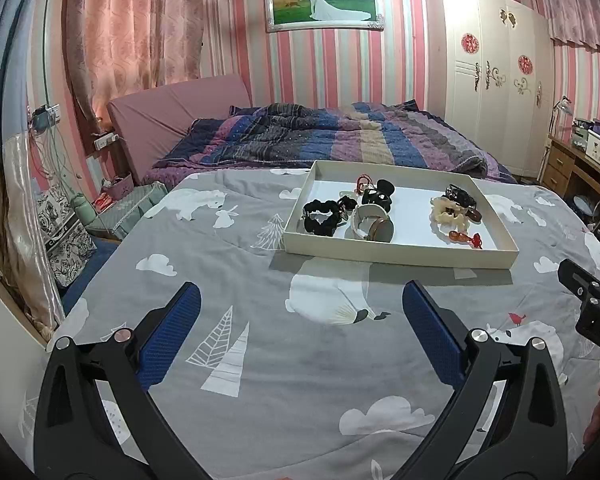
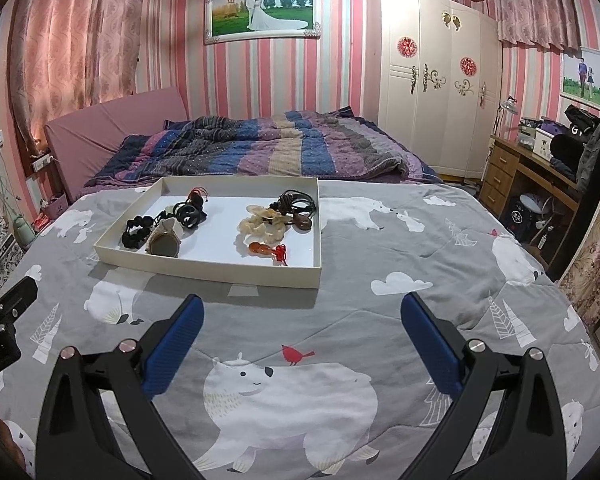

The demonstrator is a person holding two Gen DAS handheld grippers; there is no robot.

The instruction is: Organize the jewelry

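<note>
A shallow white tray [image 1: 396, 257] [image 2: 220, 270] lies on the grey bear-print quilt ahead of both grippers. Its left half holds a black bead bracelet [image 1: 320, 216] [image 2: 137, 232], a white bangle [image 1: 370, 222] [image 2: 166, 236] and a black ring piece [image 1: 378, 196] [image 2: 188, 213]. Its right half holds a cream bead string [image 1: 450, 214] [image 2: 262, 224], dark corded pendants [image 1: 462, 196] [image 2: 298, 204] and an amber gourd charm with a red knot [image 1: 464, 238] [image 2: 268, 250]. My left gripper [image 1: 302, 300] stands open, short of the tray, with nothing between its fingers. My right gripper [image 2: 302, 312] is open too, also empty.
The quilt [image 1: 260, 340] [image 2: 420, 240] covers the near surface. Behind it is a bed with a striped purple-blue blanket [image 1: 320, 136]. A white wardrobe [image 2: 432, 80] and a wooden desk [image 2: 516, 168] stand at the right. The other gripper's black body [image 1: 592, 304] [image 2: 0, 320] shows at each view's edge.
</note>
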